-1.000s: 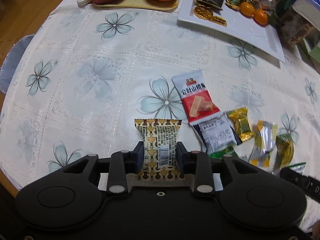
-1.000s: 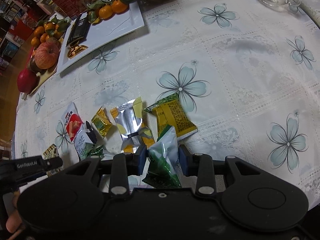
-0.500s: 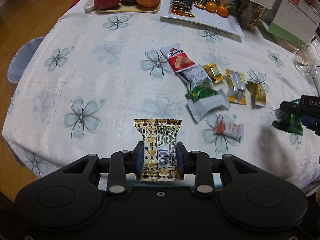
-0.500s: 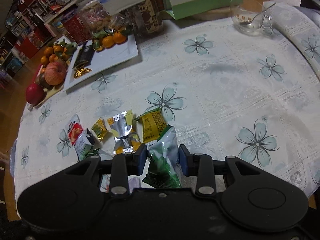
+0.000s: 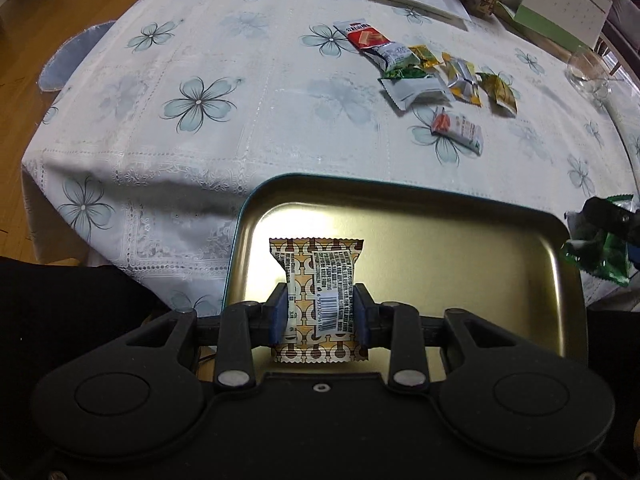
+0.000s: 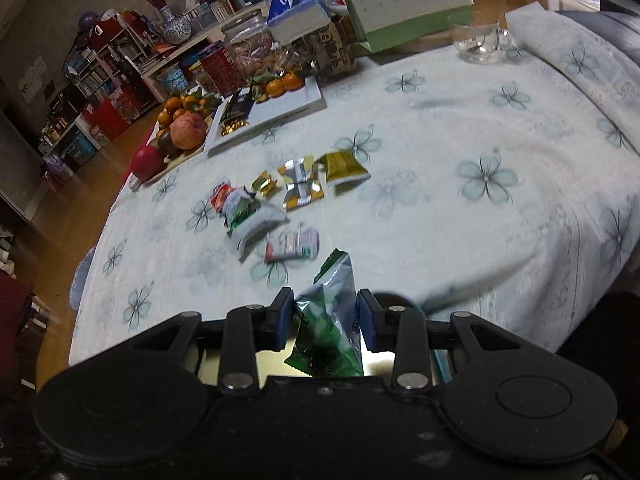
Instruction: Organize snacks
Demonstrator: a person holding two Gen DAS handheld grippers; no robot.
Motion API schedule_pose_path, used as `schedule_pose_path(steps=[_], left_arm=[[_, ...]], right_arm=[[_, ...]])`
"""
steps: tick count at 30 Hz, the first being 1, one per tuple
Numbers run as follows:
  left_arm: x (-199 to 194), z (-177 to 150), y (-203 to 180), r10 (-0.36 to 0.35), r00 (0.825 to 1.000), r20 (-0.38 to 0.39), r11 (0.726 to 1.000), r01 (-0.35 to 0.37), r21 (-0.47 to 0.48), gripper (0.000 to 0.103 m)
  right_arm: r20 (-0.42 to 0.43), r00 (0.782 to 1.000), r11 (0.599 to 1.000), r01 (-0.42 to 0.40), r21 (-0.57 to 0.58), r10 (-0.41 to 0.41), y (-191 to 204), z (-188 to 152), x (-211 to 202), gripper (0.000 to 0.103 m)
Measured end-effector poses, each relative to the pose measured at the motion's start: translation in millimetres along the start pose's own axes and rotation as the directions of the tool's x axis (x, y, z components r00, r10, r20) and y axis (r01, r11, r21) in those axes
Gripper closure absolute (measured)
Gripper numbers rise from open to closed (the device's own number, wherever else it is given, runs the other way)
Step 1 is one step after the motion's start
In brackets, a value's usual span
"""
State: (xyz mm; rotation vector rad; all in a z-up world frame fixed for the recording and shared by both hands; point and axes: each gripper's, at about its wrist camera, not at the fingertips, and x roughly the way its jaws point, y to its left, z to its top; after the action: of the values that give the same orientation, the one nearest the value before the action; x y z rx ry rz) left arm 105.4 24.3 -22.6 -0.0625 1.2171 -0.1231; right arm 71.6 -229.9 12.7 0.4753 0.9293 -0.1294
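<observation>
Gold tin (image 5: 400, 236) beneath left claw (image 5: 320, 312) clamping patterned wafer packet (image 5: 318, 280).

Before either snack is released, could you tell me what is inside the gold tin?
The gold tin shows only bare shiny floor. The brown snack in the left gripper hangs over it, hiding the near part.

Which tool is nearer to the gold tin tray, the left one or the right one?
Left. The left tool holds a brown wrapper directly above the tray; the right tool, with a green packet, is beside its right edge.
</observation>
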Motion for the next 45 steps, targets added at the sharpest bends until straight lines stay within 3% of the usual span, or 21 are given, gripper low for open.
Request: schedule_pose_path(steps=[6, 15, 22, 29, 33, 38, 45], left_arm=[[-2.3, -21.1, -8.6, -0.021, 0.999, -0.033, 0.999, 0.022, 0.04, 0.062], [-8.3, -45.1, -18.1, -0.034, 0.998, -0.047, 0.998, 0.037, 0.057, 0.061], [-7.2, -48.0, -20.9, -0.06, 0.996, -0.071, 0.997, 0.064, 0.053, 0.061], [-15.2, -49.3, -16.4, -0.055, 0.998, -0.012, 0.998, 0.056, 0.043, 0.058], [-15.2, -50.1, -19.0, -0.034, 0.999, 0.003, 0.998, 0.033, 0.056, 0.056], [-20.0, -51.6, -21.9, -0.062, 0.997, 0.035, 0.996, 0.059, 0.07, 0.056], [-22.6, -52.7, -21.8, -0.033, 0.997, 0.068, 0.999, 0.032, 0.015, 0.056]], right_arm=[[-0.083, 0.997, 1.0, -0.001, 0.03, 0.003, -5.5, -47.7, -10.3, 0.067], [-0.113, 0.994, 0.999, -0.01, 0.044, 0.015, -14.8, -81.4, -30.0, 0.066], [-0.087, 0.996, 1.0, -0.016, -0.008, 0.015, -8.9, -85.1, -38.7, 0.064], [-0.071, 0.997, 0.994, -0.038, -0.099, 0.031, 5.8, -89.9, -46.0, 0.043], [-0.076, 0.997, 0.995, -0.022, -0.101, 0.015, 6.5, -90.2, -44.8, 0.041], [-0.126, 0.992, 0.999, -0.029, -0.036, 0.025, -3.2, -87.3, -37.6, 0.041], [-0.135, 0.991, 0.999, -0.021, -0.032, 0.016, -6.2, -85.8, -34.0, 0.041]])
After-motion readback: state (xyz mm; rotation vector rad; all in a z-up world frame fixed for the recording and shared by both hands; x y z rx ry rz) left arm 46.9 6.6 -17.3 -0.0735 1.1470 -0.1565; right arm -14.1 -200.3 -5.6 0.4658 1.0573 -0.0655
